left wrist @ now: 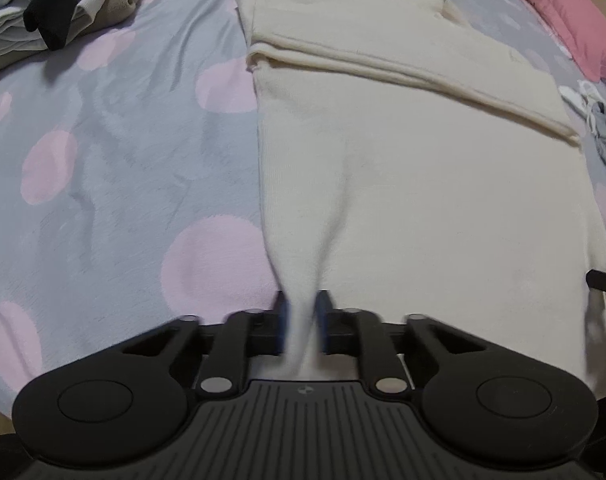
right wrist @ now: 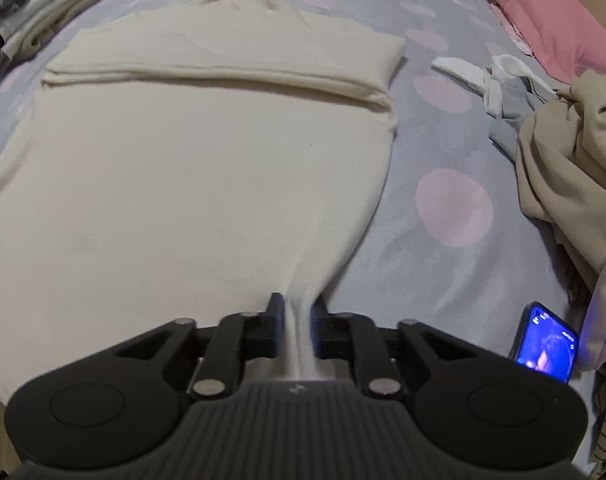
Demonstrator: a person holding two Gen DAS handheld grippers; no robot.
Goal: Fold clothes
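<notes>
At the bottom centre of each wrist view, the left gripper point(left wrist: 302, 312) and right gripper point(right wrist: 297, 312) each pinch a near hem corner of the cream sweater point(left wrist: 423, 184), which lies spread up-frame across the grey, pink-dotted bedspread point(left wrist: 103, 160), sleeves folded across its chest.

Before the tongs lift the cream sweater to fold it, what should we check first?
1. Left tongs pinching the cream sweater at its near hem: ok.
2. Right tongs pinching the other near corner: ok.
3. Sleeves already folded across the chest: ok.
4. Bed cover beyond the sweater free for the fold: ok.
5. Phone and beige pile clear of the sweater: ok.
6. Grip deep enough not to slip: cannot tell.
</notes>
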